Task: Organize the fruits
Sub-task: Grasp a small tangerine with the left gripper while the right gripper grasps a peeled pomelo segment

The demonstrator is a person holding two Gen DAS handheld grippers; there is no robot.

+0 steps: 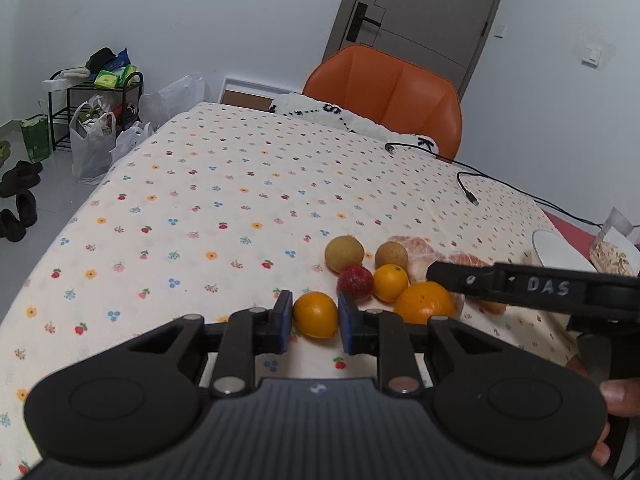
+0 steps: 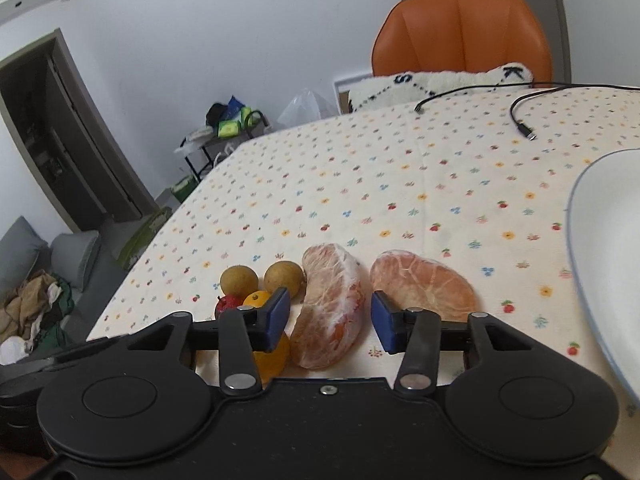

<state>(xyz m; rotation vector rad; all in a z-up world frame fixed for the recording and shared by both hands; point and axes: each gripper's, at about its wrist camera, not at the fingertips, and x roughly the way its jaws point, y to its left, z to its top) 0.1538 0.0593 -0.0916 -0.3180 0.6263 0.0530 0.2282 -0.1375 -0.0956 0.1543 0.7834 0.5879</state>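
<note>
While left gripper [image 1: 314, 316] straddles orange [image 1: 315, 314], right gripper [image 2: 328, 318] straddles pomelo segment [image 2: 330, 312].

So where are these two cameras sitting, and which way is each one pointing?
Left wrist view: sits on the left gripper, looking forward over the table at a small orange between its open fingers; the right gripper and a hand show at right.
Right wrist view: sits on the right gripper, facing a peeled pomelo segment between its open fingers, white plate at right.
Shared: the orange chair, flowered tablecloth, black cable and the fruit cluster.
</note>
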